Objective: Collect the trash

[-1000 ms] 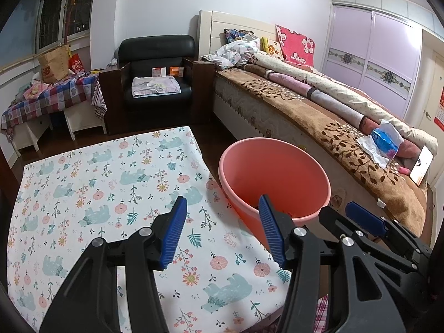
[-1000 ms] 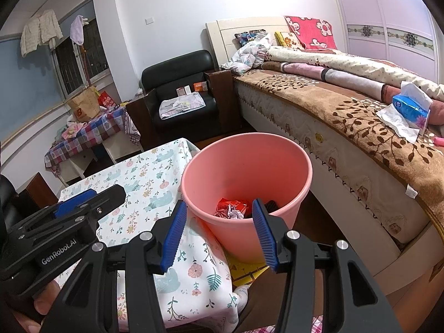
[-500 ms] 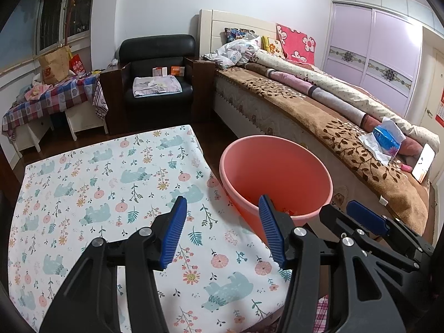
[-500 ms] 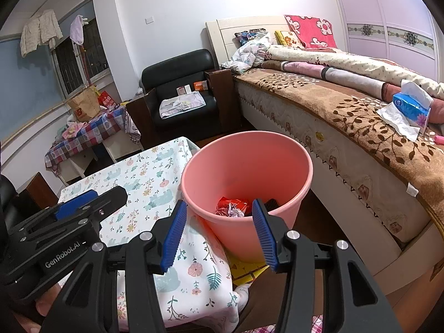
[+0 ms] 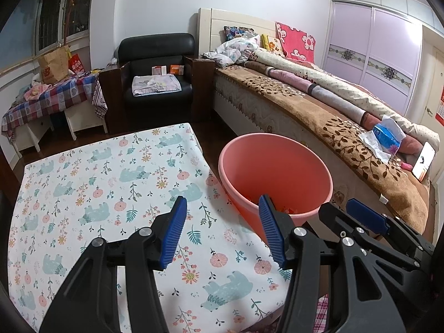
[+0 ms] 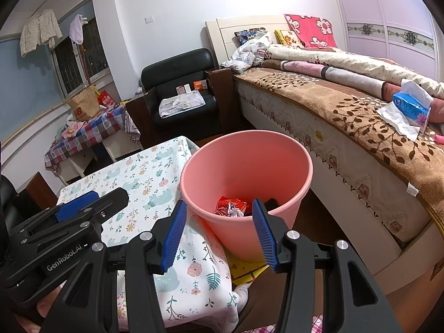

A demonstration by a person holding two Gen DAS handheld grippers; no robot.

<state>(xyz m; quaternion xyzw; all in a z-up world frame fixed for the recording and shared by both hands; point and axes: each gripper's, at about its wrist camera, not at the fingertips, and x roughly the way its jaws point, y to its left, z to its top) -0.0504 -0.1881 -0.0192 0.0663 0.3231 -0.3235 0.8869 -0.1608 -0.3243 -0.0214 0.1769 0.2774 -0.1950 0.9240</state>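
A pink bin [image 5: 274,177] [image 6: 247,172] stands on the floor between the table and the bed. Crumpled red and white wrappers [image 6: 231,206] lie at its bottom. My left gripper [image 5: 222,230] hovers open over the table's right edge, nothing between its blue pads. My right gripper [image 6: 217,233] is open too, held just short of the bin's near rim, empty. In the left wrist view the right gripper's body shows at the lower right. The right wrist view has the left gripper's body at the lower left.
The table wears a floral bear-print cloth [image 5: 97,194] [image 6: 144,183]. A bed [image 5: 319,116] with a brown blanket runs along the right, a blue tissue pack [image 6: 410,108] on it. A black armchair [image 5: 158,72] and a checked side table [image 5: 47,97] stand behind.
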